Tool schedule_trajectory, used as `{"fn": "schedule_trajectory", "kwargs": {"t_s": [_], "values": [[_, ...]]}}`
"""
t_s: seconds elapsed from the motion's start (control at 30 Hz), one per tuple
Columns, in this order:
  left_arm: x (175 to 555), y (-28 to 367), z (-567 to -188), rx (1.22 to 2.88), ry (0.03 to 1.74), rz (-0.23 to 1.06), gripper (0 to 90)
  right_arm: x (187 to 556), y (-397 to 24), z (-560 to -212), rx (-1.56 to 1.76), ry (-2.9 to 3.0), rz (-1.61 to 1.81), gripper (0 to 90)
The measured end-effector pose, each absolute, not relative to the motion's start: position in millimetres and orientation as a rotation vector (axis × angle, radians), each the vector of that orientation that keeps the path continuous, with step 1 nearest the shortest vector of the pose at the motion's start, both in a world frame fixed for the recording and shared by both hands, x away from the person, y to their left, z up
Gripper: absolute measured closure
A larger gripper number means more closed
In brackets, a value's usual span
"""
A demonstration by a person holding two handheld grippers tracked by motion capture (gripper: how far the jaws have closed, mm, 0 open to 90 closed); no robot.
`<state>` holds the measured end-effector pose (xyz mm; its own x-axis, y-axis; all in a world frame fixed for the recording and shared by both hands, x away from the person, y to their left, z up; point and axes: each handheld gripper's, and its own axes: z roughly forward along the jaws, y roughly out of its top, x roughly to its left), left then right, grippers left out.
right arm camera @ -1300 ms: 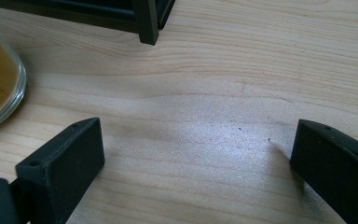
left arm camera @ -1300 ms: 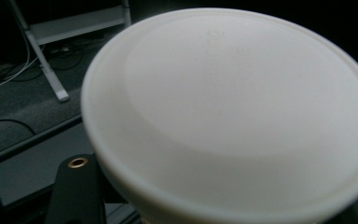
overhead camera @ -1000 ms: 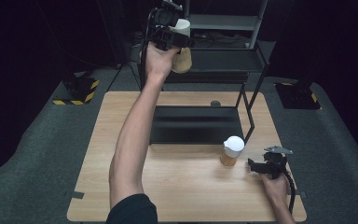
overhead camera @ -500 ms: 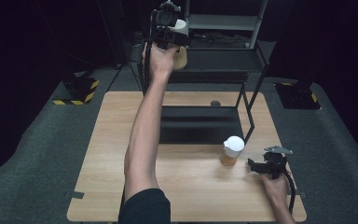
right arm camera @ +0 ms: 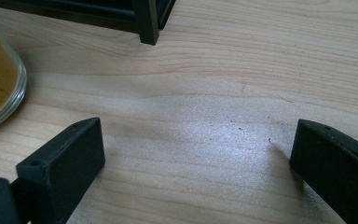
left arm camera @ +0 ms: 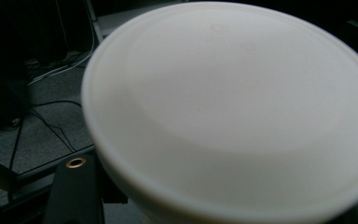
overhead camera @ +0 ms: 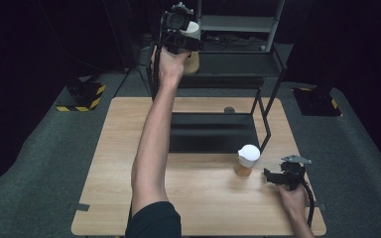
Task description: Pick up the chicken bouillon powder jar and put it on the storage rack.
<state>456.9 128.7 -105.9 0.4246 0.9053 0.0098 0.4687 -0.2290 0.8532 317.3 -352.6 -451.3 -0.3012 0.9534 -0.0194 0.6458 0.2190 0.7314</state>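
My left gripper [overhead camera: 184, 38] is clamped on a white-lidded jar [overhead camera: 192, 48] of tan contents; its jaws have just eased open a touch, yet the jar is between them, and in the left gripper view the white lid [left arm camera: 233, 112] sits right against the lens. I hold it up at the black shelf rack [overhead camera: 238, 64], at about 12 o'clock from the table's middle, level with the middle shelf. Whether the jar's base already touches that shelf I cannot tell. I judge this to be the placing step: the jar is being set on the rack.

My right gripper [overhead camera: 280, 176] rests low on the wooden table [overhead camera: 129, 148] with jaws spread wide and nothing between them, only bare wood. A second white-lidded jar [overhead camera: 247, 160] stands just beside it at about 10 o'clock, in front of the rack's foot.

The next move calls for seating the base flat on the shelf, then opening the left jaws fully and backing straight out without tipping it
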Motion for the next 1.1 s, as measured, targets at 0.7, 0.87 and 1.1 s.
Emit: {"fn": "schedule_trajectory", "kwargs": {"t_s": [0.7,0.87,1.1], "values": [[431.4,138.1,-113.6,1.824,1.184,0.65,3.8,317.4,-352.4,-451.2,1.476,2.026,0.865,2.4],[420.7,143.0,-114.8,1.827,1.166,0.637,3.3,317.4,-352.3,-451.2,1.476,2.025,0.864,2.4],[407.0,148.9,-118.8,1.829,1.147,0.642,3.3,317.5,-352.3,-451.0,1.477,2.026,0.863,2.4]]}}
